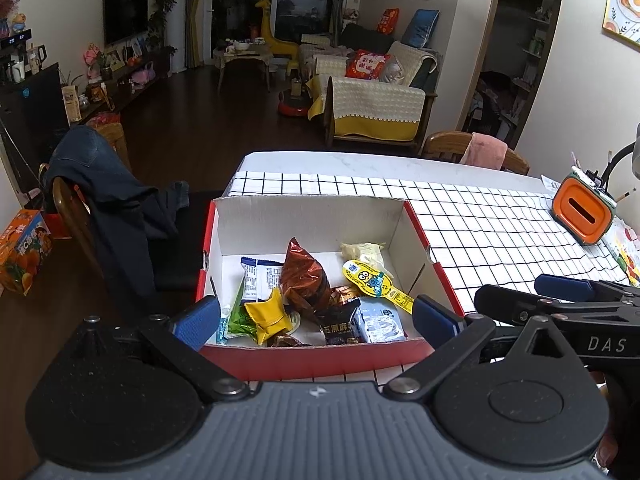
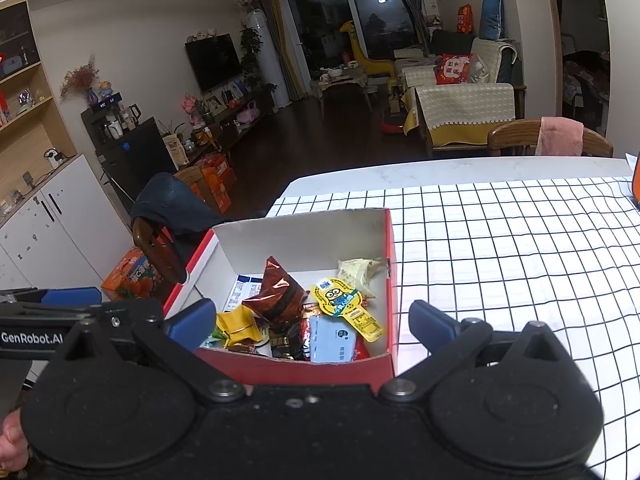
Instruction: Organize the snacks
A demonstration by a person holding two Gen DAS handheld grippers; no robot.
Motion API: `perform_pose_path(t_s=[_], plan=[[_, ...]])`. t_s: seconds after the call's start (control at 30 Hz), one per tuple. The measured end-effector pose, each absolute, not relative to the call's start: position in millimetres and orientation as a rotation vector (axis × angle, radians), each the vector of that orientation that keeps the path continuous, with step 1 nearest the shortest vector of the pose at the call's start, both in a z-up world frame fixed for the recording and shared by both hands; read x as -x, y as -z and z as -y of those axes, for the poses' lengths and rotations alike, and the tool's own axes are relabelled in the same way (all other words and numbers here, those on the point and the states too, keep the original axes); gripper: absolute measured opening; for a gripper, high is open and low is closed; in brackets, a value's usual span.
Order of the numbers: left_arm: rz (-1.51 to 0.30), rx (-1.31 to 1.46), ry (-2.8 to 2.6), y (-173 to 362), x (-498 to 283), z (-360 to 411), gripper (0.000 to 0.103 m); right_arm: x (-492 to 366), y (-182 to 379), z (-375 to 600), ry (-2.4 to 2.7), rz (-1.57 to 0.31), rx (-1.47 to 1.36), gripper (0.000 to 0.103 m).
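A red cardboard box (image 1: 320,356) with white inner walls stands on the checked tablecloth and also shows in the right wrist view (image 2: 390,264). It holds several snack packets: a brown foil bag (image 1: 302,276) (image 2: 276,296), a yellow packet (image 1: 269,315) (image 2: 237,326), a yellow Minion packet (image 1: 374,282) (image 2: 344,306), a light blue packet (image 1: 380,320) (image 2: 330,338) and a black packet (image 1: 338,324). My left gripper (image 1: 316,318) is open and empty just in front of the box. My right gripper (image 2: 312,322) is open and empty, beside the left one.
An orange box-shaped object (image 1: 582,210) stands at the table's right side. A chair draped with dark clothes (image 1: 108,208) stands left of the table, an orange carton (image 1: 24,250) on the floor behind it. A chair with a pink cloth (image 2: 554,138) stands at the far edge.
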State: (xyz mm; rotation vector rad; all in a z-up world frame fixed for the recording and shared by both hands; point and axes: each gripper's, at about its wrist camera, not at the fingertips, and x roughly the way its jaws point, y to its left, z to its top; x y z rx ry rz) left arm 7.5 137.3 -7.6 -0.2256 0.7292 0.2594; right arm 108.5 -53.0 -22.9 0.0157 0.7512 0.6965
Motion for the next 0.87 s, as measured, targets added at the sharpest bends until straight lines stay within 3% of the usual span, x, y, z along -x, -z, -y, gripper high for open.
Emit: perform_pose_path(t_s=[0.87], plan=[[-0.755,0.244,-0.242,8.7,-9.2,-136.5,0.103,-105.0,24.4,55.1,-0.683,-0.759,-0.032,0.103]])
